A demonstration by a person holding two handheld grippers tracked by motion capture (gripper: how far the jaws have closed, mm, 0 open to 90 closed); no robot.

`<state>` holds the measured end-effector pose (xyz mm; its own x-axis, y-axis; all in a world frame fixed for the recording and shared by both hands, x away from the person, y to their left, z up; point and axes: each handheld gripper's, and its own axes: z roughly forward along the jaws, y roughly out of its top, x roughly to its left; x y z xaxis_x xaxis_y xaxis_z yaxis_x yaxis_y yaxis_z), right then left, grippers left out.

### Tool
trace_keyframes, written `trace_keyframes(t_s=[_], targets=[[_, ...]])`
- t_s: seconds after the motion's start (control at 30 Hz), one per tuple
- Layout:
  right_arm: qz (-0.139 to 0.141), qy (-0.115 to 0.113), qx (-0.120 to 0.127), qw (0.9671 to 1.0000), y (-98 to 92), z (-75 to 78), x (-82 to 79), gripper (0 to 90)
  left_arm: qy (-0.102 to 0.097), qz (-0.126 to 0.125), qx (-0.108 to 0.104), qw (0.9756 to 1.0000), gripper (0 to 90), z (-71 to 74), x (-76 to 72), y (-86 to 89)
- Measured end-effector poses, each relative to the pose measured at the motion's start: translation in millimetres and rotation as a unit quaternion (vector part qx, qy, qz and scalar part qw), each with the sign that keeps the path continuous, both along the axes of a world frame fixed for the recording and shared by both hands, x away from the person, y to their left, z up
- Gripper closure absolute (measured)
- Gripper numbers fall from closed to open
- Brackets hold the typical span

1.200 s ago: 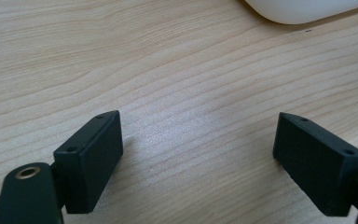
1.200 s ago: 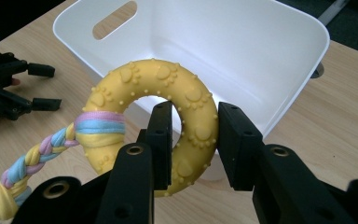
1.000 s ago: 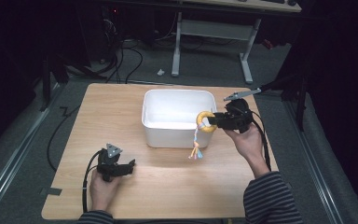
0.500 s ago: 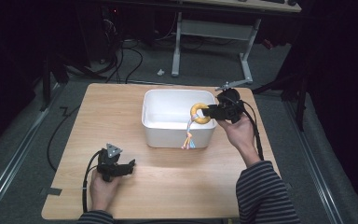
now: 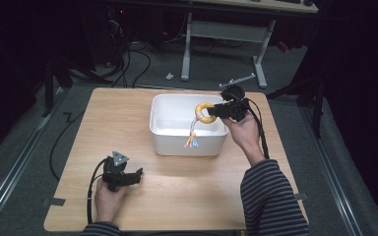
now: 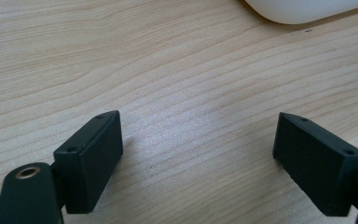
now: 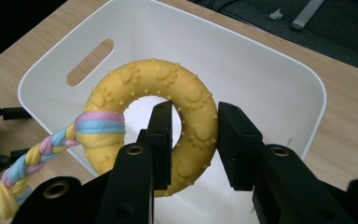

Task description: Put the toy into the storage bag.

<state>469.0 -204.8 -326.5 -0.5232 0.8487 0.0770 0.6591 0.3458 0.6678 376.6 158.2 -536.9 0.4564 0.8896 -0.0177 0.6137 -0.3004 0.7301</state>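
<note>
A yellow rubber ring toy with paw prints and a braided pastel rope tied to it hangs over the white bin. My right gripper is shut on the ring's near side, one jaw through its hole. In the high view the ring is above the bin's right part, with the rope dangling down to the front wall; the right gripper comes in from the right. My left gripper rests low over the table near the front left, jaws open with bare wood between them.
The wooden table carries the white bin near its middle back. The bin's rounded corner lies ahead of the left gripper. Cables and a desk frame stand on the dark floor behind the table.
My right gripper has carried the ring toy leftward and back, from beside the bin's right front corner to over the bin. The left hand has stayed put.
</note>
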Motion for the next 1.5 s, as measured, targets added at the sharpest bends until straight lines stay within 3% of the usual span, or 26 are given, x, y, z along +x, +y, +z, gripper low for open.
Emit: trace_keyframes(t_s=[0.57, 0.77, 1.23, 1.5], targets=[[-0.055, 0.025, -0.001, 0.9982, 1.5, -17.0, 28.1, 67.9, 0.000, 0.000, 0.001, 1.0000, 16.2, 0.1, 0.0, 0.0], [-0.075, 0.036, -0.014, 0.9964, 2.3, -26.4, 36.1, 67.9, 0.000, 0.000, 0.000, 1.0000, 16.2, 0.0, 0.0, 0.0], [-0.085, 0.045, -0.052, 0.9940, 9.3, -44.7, 41.2, 67.8, 0.000, 0.000, 0.000, 1.0000, 16.2, 0.0, 0.0, 0.0], [-0.070, 0.054, -0.082, 0.9927, 11.5, -57.6, 37.0, 67.8, 0.000, 0.000, 0.000, 1.0000, 16.2, 0.0, 0.0, 0.0]])
